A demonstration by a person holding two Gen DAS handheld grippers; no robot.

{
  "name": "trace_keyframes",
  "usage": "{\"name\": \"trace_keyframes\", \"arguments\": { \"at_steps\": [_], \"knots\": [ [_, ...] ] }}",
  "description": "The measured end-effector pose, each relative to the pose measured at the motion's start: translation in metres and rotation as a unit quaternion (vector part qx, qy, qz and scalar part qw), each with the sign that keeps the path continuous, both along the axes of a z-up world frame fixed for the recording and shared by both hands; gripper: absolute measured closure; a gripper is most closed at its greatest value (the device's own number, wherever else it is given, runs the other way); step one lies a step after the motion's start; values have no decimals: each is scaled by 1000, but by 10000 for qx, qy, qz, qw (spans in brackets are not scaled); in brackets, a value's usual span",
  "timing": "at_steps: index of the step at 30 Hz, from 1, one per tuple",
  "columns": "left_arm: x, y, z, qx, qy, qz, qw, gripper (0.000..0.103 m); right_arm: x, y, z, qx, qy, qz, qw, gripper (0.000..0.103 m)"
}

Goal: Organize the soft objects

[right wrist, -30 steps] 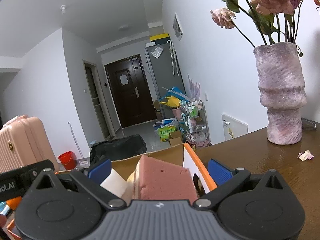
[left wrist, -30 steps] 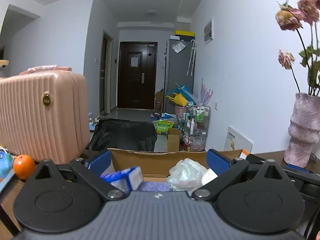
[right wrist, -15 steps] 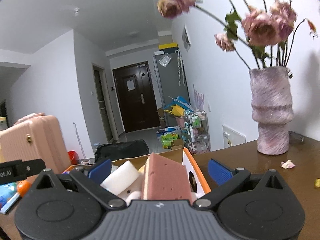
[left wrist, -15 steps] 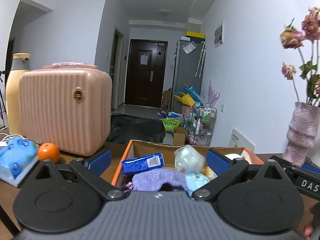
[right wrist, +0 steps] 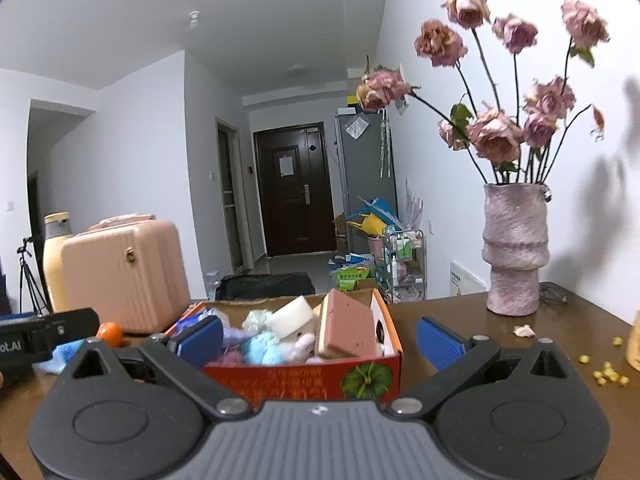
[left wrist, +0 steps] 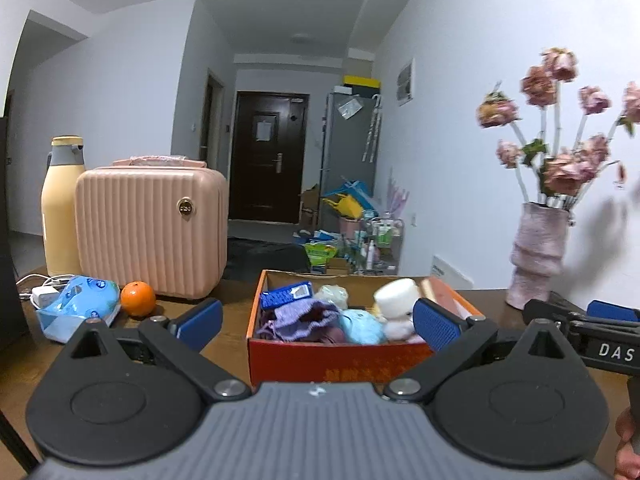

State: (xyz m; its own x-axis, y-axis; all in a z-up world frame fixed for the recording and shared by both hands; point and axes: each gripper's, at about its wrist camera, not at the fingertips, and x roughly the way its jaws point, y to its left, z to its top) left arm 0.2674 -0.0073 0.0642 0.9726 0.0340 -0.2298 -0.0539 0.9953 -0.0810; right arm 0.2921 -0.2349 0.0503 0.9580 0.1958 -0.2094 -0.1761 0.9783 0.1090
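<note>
Left gripper [left wrist: 316, 322] and right gripper [right wrist: 318, 338] — fingers spread wide, holding nothing — both short of the box [right wrist: 304, 376] filled with soft items.

A home: entry door [left wrist: 267, 162], fridge [left wrist: 349, 152], suitcase [left wrist: 150, 228], vase [right wrist: 514, 250] of roses.
</note>
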Motion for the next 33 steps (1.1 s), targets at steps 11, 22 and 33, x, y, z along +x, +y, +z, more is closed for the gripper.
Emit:
{"name": "trace_keyframes", "arguments": {
  "at_steps": [11,22,33],
  "knots": [
    [-103,-18,-5,199,34,-420,9989,0,-116,-12,10,-207,28,-104,9997,0],
    [-199,-26,-5,287,-78,-670,9973,0,-220,-14,-2,-490,92,-162,9986,0],
    [-252,-22,-23,281,86,-727,9969,0,-277,-12,-10,-676,182,-191,9974,0]
  ]
}}
